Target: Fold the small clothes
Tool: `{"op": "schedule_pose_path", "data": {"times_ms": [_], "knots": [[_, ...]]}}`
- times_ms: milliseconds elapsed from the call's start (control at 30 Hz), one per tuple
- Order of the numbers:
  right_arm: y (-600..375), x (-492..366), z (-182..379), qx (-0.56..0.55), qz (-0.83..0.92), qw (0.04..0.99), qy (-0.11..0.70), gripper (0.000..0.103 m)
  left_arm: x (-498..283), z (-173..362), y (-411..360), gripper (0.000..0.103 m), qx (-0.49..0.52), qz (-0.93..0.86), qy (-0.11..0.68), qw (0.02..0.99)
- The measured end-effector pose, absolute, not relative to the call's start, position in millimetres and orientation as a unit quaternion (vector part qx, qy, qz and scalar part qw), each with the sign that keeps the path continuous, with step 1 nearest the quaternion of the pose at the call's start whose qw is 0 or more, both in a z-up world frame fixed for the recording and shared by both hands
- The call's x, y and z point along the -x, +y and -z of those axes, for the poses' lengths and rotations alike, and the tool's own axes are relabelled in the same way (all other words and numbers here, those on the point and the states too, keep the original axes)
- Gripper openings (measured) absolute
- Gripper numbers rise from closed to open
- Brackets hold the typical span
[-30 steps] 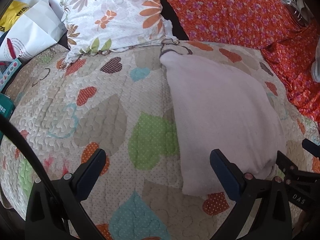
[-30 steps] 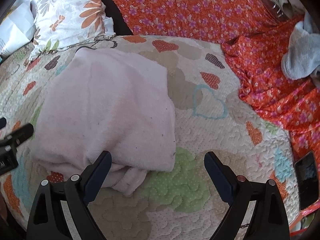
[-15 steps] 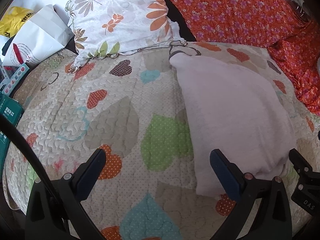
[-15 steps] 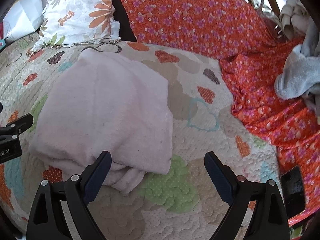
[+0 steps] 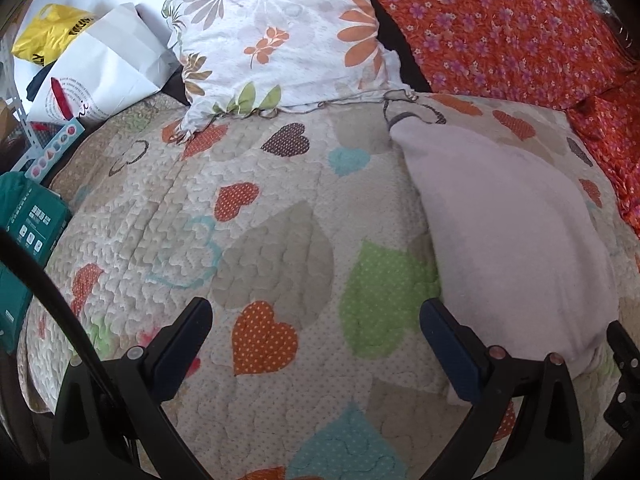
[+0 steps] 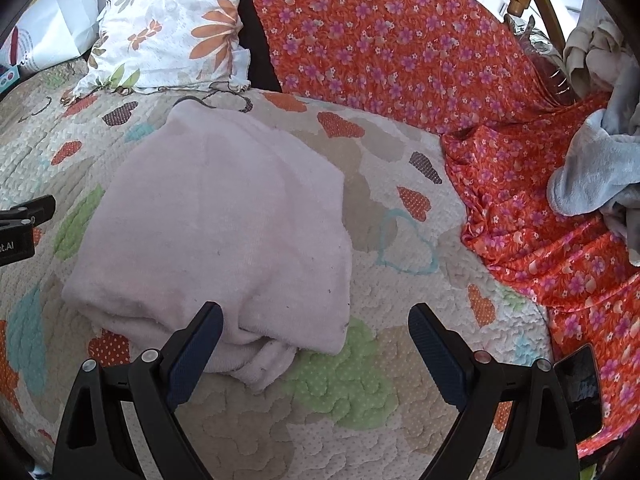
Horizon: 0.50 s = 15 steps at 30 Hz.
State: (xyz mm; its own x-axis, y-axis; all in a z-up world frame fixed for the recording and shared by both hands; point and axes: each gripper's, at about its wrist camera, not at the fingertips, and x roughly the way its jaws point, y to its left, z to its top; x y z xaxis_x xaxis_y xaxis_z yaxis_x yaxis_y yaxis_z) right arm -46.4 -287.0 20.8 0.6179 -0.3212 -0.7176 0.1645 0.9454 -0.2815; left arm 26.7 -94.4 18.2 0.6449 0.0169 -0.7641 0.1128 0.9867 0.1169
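Folded pale pink garment [image 6: 216, 232] lies flat on heart-patterned quilt [image 5: 256, 248], below floral pillow [image 5: 280, 36]. Left gripper [image 5: 316, 336] and right gripper [image 6: 316, 336] hover with jaws spread, holding nothing.

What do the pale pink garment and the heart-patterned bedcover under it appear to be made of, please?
The pink garment looks like soft terry or fleece: matte, fuzzy nap, thick rounded folds at its near edge; which of the two is unclear. The bedcover appears to be quilted cotton: printed hearts, puffy stitched ripples, no sheen. Both guesses rest on texture alone.
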Motion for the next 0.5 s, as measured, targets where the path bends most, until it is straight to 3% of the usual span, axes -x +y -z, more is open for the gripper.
{"op": "schedule_pose_path", "data": {"times_ms": [500], "knots": [[-285,46,-20,0.094,0.133,0.895,0.415,0.096,-10,-11,-106,0.103,-0.091,0.07,0.42,0.9]]}}
